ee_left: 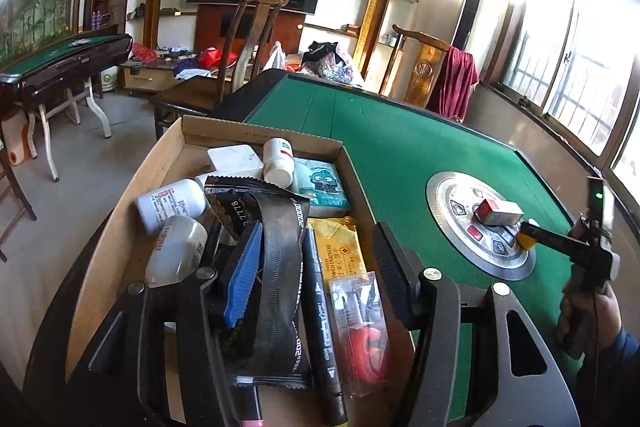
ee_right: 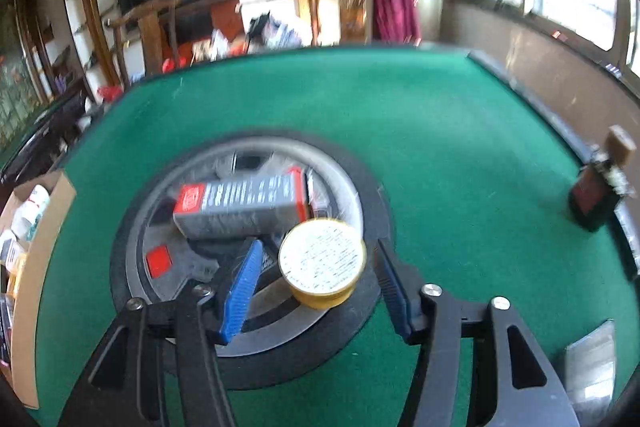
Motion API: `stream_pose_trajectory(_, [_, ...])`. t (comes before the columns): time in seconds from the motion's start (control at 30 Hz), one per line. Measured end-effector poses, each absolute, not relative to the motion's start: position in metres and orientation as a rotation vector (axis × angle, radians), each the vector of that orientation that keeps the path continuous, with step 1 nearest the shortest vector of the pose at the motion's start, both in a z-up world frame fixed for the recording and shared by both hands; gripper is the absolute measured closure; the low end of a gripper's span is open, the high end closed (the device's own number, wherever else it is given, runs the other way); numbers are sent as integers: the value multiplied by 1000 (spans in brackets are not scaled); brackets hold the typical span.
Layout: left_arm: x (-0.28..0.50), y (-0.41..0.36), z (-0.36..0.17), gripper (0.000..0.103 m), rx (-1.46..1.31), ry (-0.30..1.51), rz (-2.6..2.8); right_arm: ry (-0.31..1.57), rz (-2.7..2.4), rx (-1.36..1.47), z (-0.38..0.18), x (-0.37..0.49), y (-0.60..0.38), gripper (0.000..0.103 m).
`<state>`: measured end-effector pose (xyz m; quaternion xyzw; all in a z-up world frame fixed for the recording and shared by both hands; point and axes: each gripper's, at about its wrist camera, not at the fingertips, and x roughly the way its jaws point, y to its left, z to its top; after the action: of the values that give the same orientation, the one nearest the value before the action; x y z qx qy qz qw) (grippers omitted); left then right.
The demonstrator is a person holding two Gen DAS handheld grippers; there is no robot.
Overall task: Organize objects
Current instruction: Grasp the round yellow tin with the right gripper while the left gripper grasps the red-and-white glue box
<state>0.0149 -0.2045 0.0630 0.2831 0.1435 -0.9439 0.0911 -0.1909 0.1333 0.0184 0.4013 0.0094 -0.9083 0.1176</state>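
A cardboard box [ee_left: 120, 227] on the green table [ee_left: 400, 155] holds white bottles [ee_left: 170, 203], a black snack packet [ee_left: 264, 227], a black marker [ee_left: 320, 307], a yellow cracker pack [ee_left: 336, 243] and a clear-cased red item [ee_left: 364, 331]. My left gripper [ee_left: 316, 259] hovers open over the box, empty. My right gripper [ee_right: 316, 267] is open around a small yellow tub [ee_right: 322, 263] on the table's round metal centre plate [ee_right: 160, 291]; it also shows in the left wrist view [ee_left: 528, 239]. A grey-and-red carton [ee_right: 240, 203] lies just beyond the tub.
A dark red box [ee_right: 592, 195] stands near the table's right edge and a clear packet [ee_right: 592, 367] lies at the near right. Wooden chairs [ee_left: 248, 39] stand behind the table. A second green table [ee_left: 60, 59] stands far left.
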Motion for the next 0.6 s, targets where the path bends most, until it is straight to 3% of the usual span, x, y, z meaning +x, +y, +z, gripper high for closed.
stream_pose_trajectory(0.1, [14, -198, 64, 47, 839, 409, -2837, -63, -2651, 1160, 20, -188, 146, 63])
stream_pose_trajectory(0.23, [-1, -175, 73, 38, 914, 451, -2952, -196, -2635, 1113, 38, -172, 165, 64])
stream_pose_trajectory(0.5, [-100, -50, 92, 36, 1323, -98, -3148, -258, -2622, 888, 86, -131, 199, 63])
stream_pose_trajectory(0.6, [-137, -10, 89, 36, 1397, -336, -3164, -383, -2599, 899, 88, -140, 221, 63])
